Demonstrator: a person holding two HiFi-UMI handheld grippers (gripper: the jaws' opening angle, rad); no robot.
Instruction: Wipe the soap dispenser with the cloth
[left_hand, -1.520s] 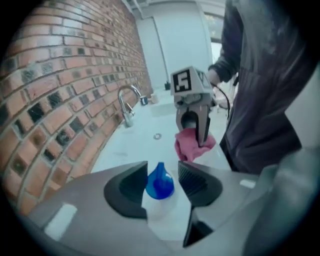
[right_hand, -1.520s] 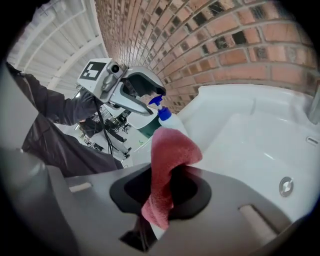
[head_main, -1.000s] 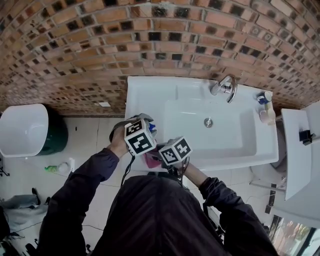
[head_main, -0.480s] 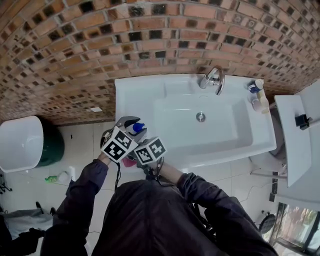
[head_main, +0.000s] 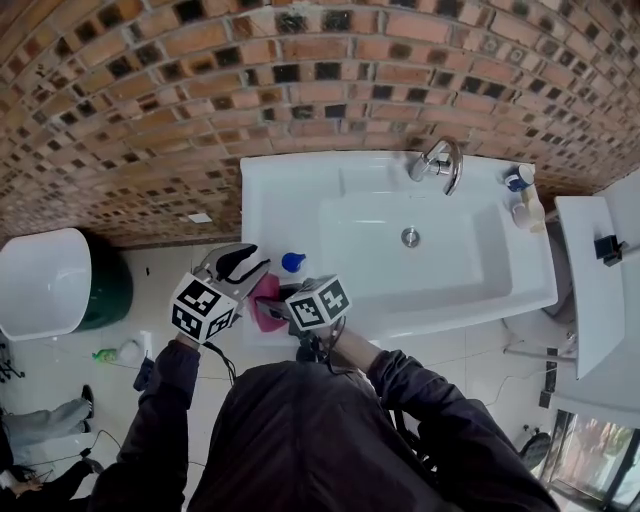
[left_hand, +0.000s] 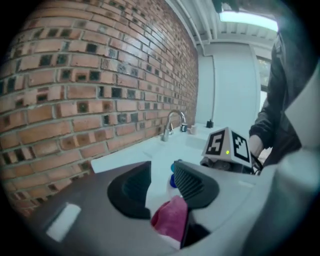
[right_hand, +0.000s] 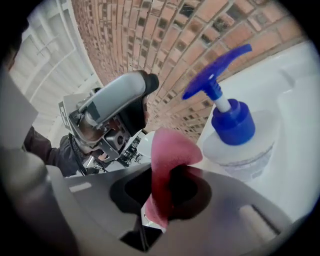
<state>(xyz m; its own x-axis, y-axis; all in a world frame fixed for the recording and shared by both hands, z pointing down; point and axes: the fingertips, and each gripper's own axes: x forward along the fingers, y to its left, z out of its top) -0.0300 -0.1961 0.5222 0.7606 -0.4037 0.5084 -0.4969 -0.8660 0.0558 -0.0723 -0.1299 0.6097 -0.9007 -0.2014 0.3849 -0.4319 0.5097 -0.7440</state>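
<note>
Soap dispenser (right_hand: 235, 135) just beside cloth (right_hand: 170, 150) in right tool (right_hand: 165, 192).

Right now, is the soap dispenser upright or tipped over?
Upright: the soap dispenser stands on the sink, on its left rim, with its blue pump on top.

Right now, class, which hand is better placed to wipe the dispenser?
Right: the right gripper is shut on the cloth beside the dispenser. The left gripper, jaws apart though just closing somewhat, holds nothing.

Head view overhead, gripper views low, sharing soap dispenser (right_hand: 233, 123)
</note>
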